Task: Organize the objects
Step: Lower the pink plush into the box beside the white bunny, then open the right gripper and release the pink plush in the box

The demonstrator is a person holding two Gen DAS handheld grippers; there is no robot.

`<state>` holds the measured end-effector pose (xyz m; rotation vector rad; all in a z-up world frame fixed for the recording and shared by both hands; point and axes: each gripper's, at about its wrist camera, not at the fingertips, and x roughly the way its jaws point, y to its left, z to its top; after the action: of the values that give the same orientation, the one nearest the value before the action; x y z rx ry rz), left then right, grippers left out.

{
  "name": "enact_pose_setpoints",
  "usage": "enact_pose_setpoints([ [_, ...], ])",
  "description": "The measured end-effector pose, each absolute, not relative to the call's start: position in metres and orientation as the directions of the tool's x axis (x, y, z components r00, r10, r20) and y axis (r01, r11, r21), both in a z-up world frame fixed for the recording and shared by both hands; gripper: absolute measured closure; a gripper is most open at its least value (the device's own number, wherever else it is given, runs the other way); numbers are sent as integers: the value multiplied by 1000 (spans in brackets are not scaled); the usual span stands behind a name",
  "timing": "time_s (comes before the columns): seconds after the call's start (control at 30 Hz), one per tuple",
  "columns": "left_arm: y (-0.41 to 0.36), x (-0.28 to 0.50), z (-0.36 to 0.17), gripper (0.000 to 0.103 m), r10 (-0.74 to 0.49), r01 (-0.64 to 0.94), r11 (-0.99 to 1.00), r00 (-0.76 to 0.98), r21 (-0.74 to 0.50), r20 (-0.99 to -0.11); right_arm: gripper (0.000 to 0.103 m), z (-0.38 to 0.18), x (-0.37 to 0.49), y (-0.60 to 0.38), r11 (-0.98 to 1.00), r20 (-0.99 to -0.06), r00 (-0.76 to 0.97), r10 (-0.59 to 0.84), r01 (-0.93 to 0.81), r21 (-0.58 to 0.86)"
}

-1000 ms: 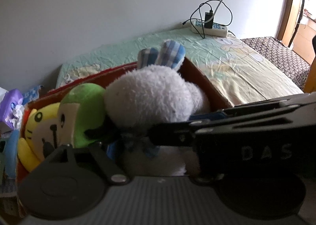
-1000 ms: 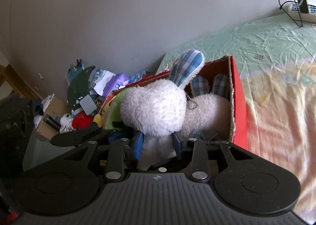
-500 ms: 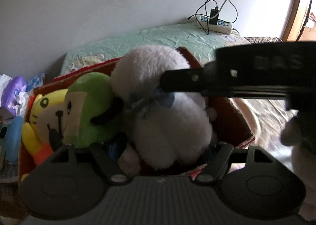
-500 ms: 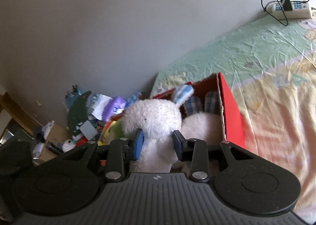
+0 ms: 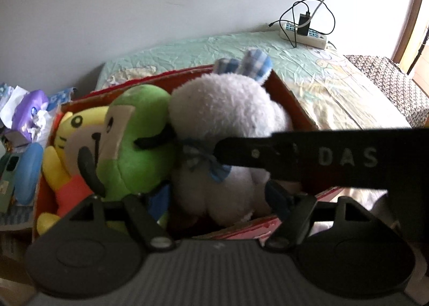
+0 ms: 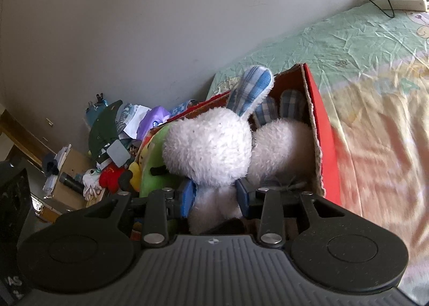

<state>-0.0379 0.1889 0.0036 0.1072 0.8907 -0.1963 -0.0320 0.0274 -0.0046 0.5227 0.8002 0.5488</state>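
Right wrist view | your right gripper (image 6: 215, 197) pinches the white plush rabbit (image 6: 207, 149) at its neck, jaws easing apart | rabbit in red box (image 6: 320, 118) | your left gripper (image 5: 217, 202) spread, gripping nothing

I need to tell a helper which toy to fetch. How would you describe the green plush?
On the bed stands a red cardboard box packed with plush toys. The green plush sits in its middle, between a yellow cat toy and a white rabbit; it alone is bright green.

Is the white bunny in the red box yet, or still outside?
In. The white bunny sits inside the red box beside the green plush, its body between the opening right gripper pads.
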Motion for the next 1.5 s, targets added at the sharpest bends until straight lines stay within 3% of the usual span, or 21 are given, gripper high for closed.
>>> enact_pose_setpoints([
  [0.87, 189, -47, -3, 11, -53, 113, 993, 649, 27, -759, 65, -11, -57, 19, 809, -522, 658, 543, -243, 536],
  [1.5, 189, -48, -4, 9, -43, 117, 992, 656, 46, -753, 65, -9, -55, 25, 839, -556, 659, 506, -227, 495],
])
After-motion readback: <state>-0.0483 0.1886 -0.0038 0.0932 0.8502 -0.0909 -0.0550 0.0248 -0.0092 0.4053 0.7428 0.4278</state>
